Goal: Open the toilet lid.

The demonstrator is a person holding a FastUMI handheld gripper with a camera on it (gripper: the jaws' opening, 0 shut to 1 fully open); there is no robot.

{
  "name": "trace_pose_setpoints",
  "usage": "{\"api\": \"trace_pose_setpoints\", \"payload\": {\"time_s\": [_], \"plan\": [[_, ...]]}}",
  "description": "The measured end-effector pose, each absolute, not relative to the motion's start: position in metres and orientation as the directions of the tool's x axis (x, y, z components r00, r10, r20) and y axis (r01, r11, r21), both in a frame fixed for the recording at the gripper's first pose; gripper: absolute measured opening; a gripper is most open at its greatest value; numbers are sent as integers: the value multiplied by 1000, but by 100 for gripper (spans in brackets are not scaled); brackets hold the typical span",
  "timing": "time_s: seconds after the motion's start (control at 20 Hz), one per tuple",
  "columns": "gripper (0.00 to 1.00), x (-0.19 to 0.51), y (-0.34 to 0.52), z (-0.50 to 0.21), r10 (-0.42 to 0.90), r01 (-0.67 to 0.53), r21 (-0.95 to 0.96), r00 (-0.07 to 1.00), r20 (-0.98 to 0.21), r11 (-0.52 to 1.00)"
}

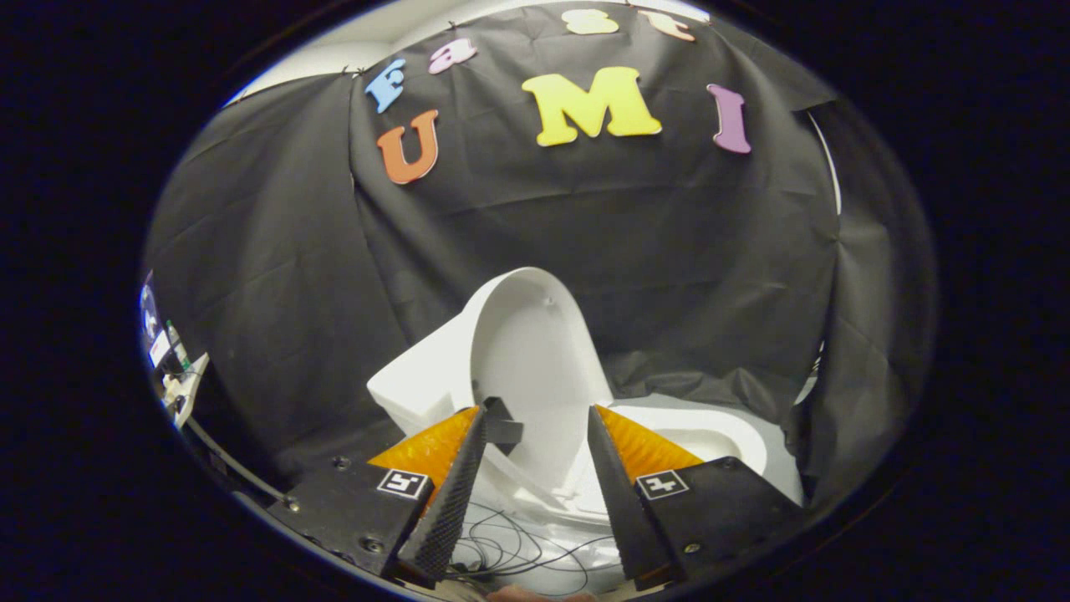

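Tongs (537, 411) spread apart before the raised toilet lid (535, 351).

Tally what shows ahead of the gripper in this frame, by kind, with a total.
Toilet lid, raised: 1
Toilet bowl: 1
Gripper, fingers apart, either side of the lid: 1
Loose thin wires below the fingers: 1 bunch
Total: 4

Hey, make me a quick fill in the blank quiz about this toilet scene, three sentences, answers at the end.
1. The white plastic toilet lid is standing ____, not lying flat on the white toilet bowl.
2. The handheld gripper has its fingers ____, with a gap between them.
3. Behind the toilet hangs a ____ cloth wall.

Answers: raised; open; black
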State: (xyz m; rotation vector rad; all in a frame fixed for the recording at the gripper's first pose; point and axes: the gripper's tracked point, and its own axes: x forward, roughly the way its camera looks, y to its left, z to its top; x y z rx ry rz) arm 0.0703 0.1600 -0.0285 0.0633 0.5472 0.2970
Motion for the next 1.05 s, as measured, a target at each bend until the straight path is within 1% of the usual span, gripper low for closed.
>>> {"api": "trace_pose_setpoints", "payload": {"time_s": [0.3, 0.45, 0.7, 0.75, 0.9, 1.05], "plan": [[77, 55, 99, -8, 243, -232, 76, 885, -396, 970], [78, 44, 75, -5, 239, -234, 57, 902, -359, 970], [77, 30, 25, -3, 146, -148, 16, 947, -287, 989], [83, 29, 15, -9, 123, -126, 7, 952, -279, 992], [99, 20, -10, -30, 82, -79, 23, 945, -315, 997], [100, 13, -35, -34, 60, -41, 69, 955, -291, 997]]}}
